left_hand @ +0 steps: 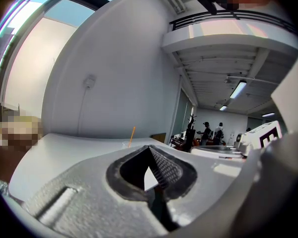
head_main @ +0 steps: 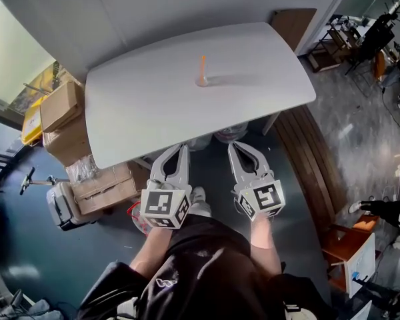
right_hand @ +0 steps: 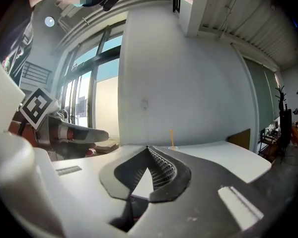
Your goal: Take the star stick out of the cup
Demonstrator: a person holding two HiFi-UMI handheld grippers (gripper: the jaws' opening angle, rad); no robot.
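An orange stick (head_main: 203, 66) stands upright in a small clear cup (head_main: 202, 81) near the middle of the white table (head_main: 153, 105). The same stick (left_hand: 131, 135) and cup (left_hand: 125, 144) show far off in the left gripper view. In the right gripper view the stick (right_hand: 171, 137) rises from the cup (right_hand: 173, 148) beyond the jaw tips. My left gripper (head_main: 181, 147) and right gripper (head_main: 235, 145) hang side by side just short of the table's near edge, well away from the cup. Both are shut, jaw tips together, holding nothing.
Cardboard boxes (head_main: 61, 105) and packages are stacked on the floor left of the table. A brown wooden panel (head_main: 292, 24) stands behind the far right corner. Wooden floor slats (head_main: 313, 152) run along the right. People (left_hand: 212, 131) stand far off in the room.
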